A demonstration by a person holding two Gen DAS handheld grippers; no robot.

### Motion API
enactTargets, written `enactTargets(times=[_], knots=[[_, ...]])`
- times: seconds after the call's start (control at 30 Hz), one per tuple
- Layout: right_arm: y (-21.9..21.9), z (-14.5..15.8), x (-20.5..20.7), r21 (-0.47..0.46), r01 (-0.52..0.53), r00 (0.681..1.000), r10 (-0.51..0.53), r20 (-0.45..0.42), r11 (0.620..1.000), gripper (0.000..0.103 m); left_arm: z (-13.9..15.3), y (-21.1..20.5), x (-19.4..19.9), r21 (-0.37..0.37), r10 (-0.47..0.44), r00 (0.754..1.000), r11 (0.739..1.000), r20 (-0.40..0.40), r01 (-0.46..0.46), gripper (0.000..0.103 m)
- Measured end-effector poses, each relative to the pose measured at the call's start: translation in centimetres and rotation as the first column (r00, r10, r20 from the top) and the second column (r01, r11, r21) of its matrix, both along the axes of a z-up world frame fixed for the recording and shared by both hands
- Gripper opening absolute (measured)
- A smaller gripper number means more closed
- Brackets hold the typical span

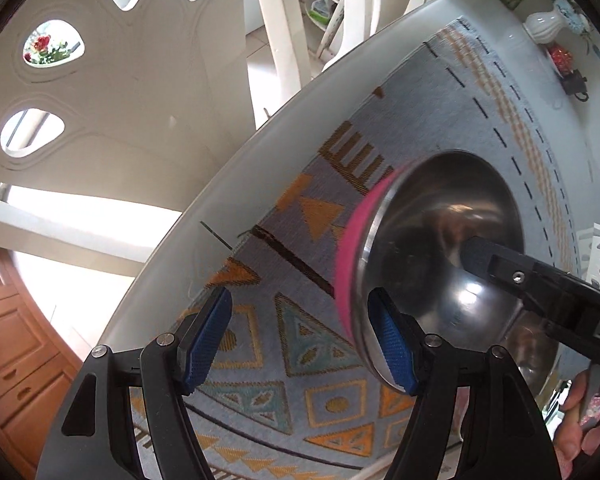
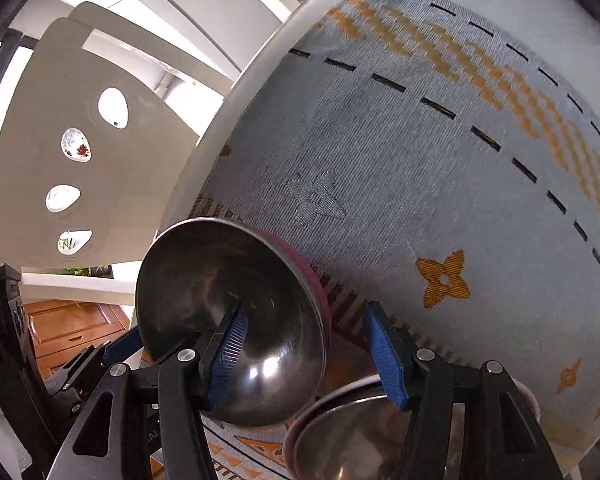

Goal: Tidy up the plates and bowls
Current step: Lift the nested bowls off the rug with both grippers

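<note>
Two steel bowls show: your right hand-held gripper (image 2: 306, 354) straddles the rim of the tilted pink-sided steel bowl (image 2: 228, 320) above the patterned grey mat (image 2: 400, 152), jaws spread; your left hand-held gripper (image 1: 300, 344) gapes empty beside that bowl. Another steel bowl (image 2: 352, 436) sits just below it.

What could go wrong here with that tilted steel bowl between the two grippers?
1. The pink-sided steel bowl is tipped steeply, and the right gripper only straddles its rim with the jaws apart. It could slip and drop onto the second bowl just below.
2. The left gripper is open, with one pad right at the bowl's rim. A bump there could knock the bowl loose onto the tablecloth.
</note>
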State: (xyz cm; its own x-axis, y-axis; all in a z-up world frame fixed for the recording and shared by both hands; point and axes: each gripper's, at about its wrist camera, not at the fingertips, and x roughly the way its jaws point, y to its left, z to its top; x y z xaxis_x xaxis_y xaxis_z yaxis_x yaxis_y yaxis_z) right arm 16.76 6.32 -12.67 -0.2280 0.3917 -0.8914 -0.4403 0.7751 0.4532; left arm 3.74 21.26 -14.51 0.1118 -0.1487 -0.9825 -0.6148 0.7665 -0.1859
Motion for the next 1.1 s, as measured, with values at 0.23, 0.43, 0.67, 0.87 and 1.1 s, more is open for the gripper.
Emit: enactTargets(times=[0.23,0.43,0.67,0.87,1.1], knots=[[1.6,-0.2,0.1,-0.005,-0.021,1.0,0.021,0.02,1.0,0.058,-0.8,0.6,0.0,-0.024,0.009,1.0,1.0,0.012,-0.009,0.066],[1.7,-1.2,0.8,-0.025,-0.013,1.0,0.013,0.006,1.0,0.057,-0.8,0.6,0.2,-0.053,0.01,0.999,0.999,0.048,-0.007,0.048],[2.2,-2.3,0.3,-0.01,0.006,0.999,-0.006,-0.046,1.0,0.017,-0.6,-0.9,1.1,-0.051,-0.019,0.999,0.998,0.045,0.021,0.033],[1.8,-0.5,-0.1,0.014,0.014,1.0,-0.014,-0.027,1.0,0.017,0.5,-2.3,1.8,-0.022,-0.047,0.998,0.999,0.043,0.048,0.033],[0.4,0.8,-0.2,0.064,0.036,0.999,-0.033,-0.043,0.997,0.017,2.4,-1.1,2.1,-0.015,-0.032,0.996,0.999,0.079,0.033,0.033]])
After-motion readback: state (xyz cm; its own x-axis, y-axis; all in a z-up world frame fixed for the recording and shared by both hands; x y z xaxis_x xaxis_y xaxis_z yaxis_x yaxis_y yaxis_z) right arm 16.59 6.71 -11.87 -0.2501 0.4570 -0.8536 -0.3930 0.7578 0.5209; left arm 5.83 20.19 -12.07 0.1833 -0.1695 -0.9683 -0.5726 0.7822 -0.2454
